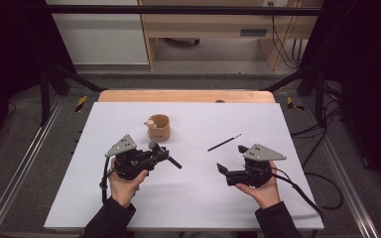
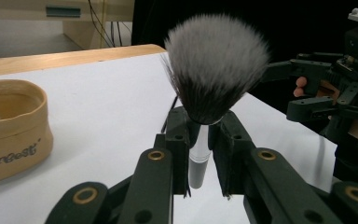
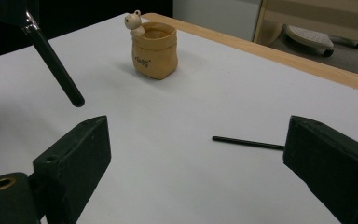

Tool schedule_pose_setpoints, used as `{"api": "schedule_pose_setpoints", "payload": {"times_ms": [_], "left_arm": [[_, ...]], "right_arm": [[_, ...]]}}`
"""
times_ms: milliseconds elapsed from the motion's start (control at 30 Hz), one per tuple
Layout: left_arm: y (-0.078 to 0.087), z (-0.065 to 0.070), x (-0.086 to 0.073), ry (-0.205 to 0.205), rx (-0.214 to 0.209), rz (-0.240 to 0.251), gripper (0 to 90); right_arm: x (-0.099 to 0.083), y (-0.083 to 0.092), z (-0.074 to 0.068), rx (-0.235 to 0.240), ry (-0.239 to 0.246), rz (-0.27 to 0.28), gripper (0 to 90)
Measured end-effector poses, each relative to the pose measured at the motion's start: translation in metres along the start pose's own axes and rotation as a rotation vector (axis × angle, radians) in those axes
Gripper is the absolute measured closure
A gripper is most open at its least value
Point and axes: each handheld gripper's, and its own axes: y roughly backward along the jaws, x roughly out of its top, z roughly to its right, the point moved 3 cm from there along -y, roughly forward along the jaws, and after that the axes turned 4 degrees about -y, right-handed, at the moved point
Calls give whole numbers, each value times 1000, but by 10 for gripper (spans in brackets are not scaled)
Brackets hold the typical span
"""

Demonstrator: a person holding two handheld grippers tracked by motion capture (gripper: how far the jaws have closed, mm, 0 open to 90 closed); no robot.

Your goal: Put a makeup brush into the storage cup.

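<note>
My left gripper (image 1: 154, 157) clamps its jaws on a fluffy grey-tipped black-handled makeup brush (image 2: 213, 70) just right of the tan fabric pouch (image 1: 159, 127), while my right gripper (image 1: 230, 161) gapes wide, holding nothing.

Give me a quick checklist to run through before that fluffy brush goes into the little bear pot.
1. Left claw shut on the makeup brush at its silver neck: ok.
2. Brush handle free of the table: ok, it hangs clear in the right gripper view.
3. Bear pot upright, mouth open: ok.
4. Right claw open, holding nothing: ok.
5. Thin black brush lying apart from the pot: ok.
6. Room inside the pot: cannot tell.
</note>
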Motion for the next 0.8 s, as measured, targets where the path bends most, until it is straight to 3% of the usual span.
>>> {"api": "schedule_pose_setpoints", "payload": {"times_ms": [567, 800], "left_arm": [[13, -9, 11, -2, 50, 8, 765], [15, -13, 20, -19, 78, 2, 765]], "right_arm": [[-3, 13, 21, -30, -84, 21, 60], [-6, 14, 27, -59, -81, 2, 57]]}}
